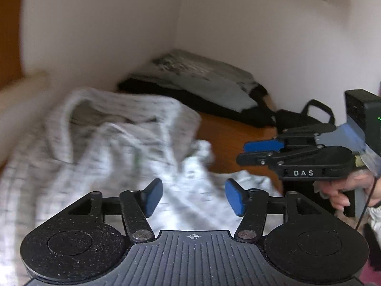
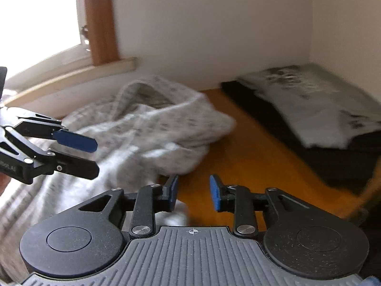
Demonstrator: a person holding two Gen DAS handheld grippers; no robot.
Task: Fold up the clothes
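Two grippers, left gripper (image 1: 194, 196) and right gripper (image 2: 193, 191), hover with fingers apart and empty over a rumpled checked shirt (image 1: 102, 143) on the counter (image 2: 250, 166); folded clothes (image 2: 309, 109) lie far right.

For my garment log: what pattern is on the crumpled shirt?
White shirt with a fine dark check, though blurred; shows best in the right wrist view.

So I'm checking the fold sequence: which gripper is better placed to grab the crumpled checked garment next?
Probably the left gripper: its open jaws sit directly over the checked garment. The right gripper, also open, faces mostly bare wooden surface, with the garment off to its left.
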